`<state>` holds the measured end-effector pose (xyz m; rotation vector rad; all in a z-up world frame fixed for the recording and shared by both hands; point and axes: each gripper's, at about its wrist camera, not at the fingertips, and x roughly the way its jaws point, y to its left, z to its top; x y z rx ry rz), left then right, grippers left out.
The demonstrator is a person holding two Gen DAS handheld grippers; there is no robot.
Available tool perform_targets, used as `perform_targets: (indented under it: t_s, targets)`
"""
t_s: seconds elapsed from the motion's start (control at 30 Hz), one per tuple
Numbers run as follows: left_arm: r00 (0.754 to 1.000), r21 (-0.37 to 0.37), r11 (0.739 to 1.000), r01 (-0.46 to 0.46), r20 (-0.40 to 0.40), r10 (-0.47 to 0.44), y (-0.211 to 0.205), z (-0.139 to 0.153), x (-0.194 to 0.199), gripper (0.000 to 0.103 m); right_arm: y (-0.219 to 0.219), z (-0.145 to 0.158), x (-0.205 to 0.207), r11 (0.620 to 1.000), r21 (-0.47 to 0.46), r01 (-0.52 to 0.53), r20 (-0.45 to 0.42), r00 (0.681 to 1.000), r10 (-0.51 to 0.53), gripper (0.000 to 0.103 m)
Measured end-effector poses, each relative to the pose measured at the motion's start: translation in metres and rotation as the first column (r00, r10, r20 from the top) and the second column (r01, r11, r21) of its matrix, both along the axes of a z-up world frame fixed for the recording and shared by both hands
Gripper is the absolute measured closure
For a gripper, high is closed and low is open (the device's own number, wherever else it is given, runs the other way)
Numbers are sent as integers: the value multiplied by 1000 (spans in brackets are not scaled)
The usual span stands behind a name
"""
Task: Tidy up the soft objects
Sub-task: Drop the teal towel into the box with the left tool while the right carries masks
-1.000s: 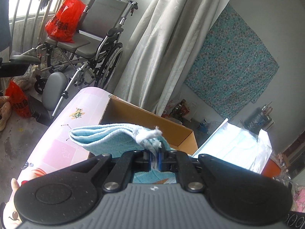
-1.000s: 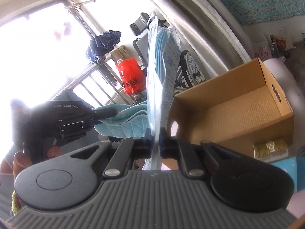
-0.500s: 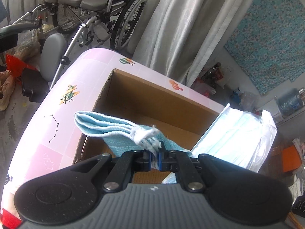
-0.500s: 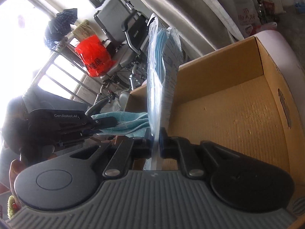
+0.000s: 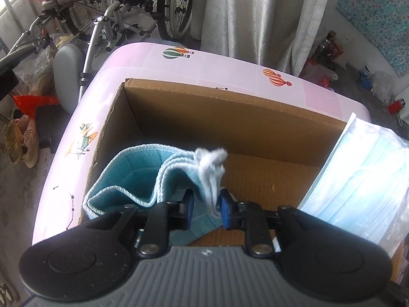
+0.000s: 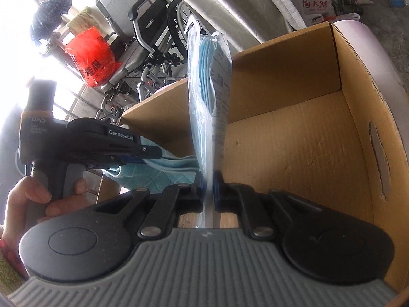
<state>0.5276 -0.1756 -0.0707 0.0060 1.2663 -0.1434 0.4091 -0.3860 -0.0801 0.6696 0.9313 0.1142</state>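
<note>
Now your left gripper (image 5: 205,206) hangs over the cardboard box (image 5: 230,107), jaws just parted; the folded teal cloth (image 5: 133,176) sags between them, one corner brushing the right pad. Your right gripper (image 6: 209,192) stays clamped on the bagged face masks (image 6: 207,81), upright above the box's near edge.

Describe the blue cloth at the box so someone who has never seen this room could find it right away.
Start at the open cardboard box on the pink table. Just over its near left corner hangs a folded teal towel between the parted blue pads of the left tool. Unlike the pale face masks in a clear packet beside it, it is knitted, with white stitched edges and a frayed white tuft.
</note>
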Motion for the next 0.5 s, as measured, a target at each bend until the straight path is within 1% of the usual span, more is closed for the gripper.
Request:
perform_targets:
  t_s: [0.03, 0.07, 0.17, 0.27, 0.3, 0.4, 0.5]
  targets:
    - [1000, -6, 1000, -1, 11, 1, -1, -2, 0, 52, 0, -2, 2, 1000, -1, 0, -2, 1000, 0, 97]
    - [1000, -20, 1000, 1, 27, -1, 0, -1, -1, 43, 0, -3, 3, 1000, -6, 2, -4, 1000, -2, 97]
    - [997, -63, 998, 5, 80, 0, 3, 5, -7, 42, 2, 0, 3, 999, -40, 2, -3, 1000, -2, 97]
    - [993, -115, 993, 10, 114, 3, 13, 19, -15, 42, 6, 9, 5, 993, -119, -1, 1, 1000, 2, 97]
    - [992, -127, 992, 8, 124, 8, 18, 24, -18, 42, 10, 15, 5, 987, -163, -6, 3, 1000, 7, 97]
    - [986, -171, 985, 0, 165, 29, 37, 43, -30, 41, 27, 28, 13, 955, -295, -39, -2, 999, 40, 97]
    - [979, -217, 976, -6, 199, 50, 57, 62, -45, 40, 50, 28, 29, 914, -394, -96, -34, 995, 90, 97]
